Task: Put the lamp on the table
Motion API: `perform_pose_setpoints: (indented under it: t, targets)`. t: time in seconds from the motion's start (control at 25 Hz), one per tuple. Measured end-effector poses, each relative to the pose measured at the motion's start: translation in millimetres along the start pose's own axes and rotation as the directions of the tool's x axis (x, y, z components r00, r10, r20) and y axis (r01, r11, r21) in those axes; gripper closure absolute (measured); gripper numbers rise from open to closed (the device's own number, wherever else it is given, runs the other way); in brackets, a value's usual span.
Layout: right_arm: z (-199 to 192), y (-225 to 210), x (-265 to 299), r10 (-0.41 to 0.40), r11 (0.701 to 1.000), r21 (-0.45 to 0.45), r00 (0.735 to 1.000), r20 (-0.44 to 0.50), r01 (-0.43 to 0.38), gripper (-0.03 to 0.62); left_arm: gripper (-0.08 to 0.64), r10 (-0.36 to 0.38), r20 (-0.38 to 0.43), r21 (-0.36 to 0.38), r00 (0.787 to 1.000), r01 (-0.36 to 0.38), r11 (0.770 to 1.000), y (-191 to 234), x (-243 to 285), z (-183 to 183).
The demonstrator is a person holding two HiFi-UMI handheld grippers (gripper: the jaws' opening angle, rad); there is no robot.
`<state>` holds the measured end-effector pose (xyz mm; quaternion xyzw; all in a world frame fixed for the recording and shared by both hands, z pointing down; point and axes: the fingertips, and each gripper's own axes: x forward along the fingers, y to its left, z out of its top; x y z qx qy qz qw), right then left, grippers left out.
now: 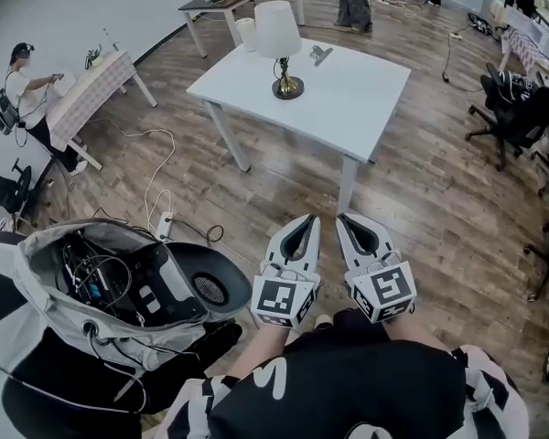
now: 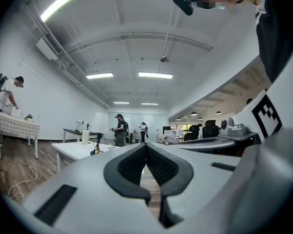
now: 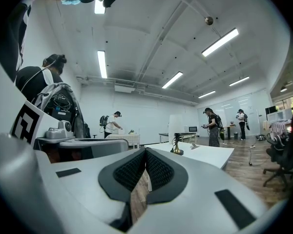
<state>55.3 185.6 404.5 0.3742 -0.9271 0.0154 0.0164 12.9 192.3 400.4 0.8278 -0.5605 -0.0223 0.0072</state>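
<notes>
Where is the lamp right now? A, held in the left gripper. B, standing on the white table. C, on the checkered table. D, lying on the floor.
B: the lamp stands upright on the white table, with its base resting on the tabletop.

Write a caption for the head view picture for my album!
The lamp stands on the white table; the left claw and right claw are shut and empty, short of it.
</notes>
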Motion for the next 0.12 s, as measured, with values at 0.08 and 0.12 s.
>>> perform_pose_setpoints:
  t: [0.08, 0.12]
  targets:
    - [-0.6, 0.7, 0.2, 0.001, 1.0, -0.001, 1.0, -0.001, -0.001, 0.574, 0.555, -0.001, 0.001, 0.0, 1.0, 0.001, 1.0, 0.1, 0.2, 0.0]
    - [-0.9, 1.1, 0.3, 0.002, 1.0, -0.002, 1.0, -0.001, -0.002, 0.574, 0.555, -0.002, 0.001, 0.0, 1.0, 0.002, 1.0, 0.1, 0.4, 0.0]
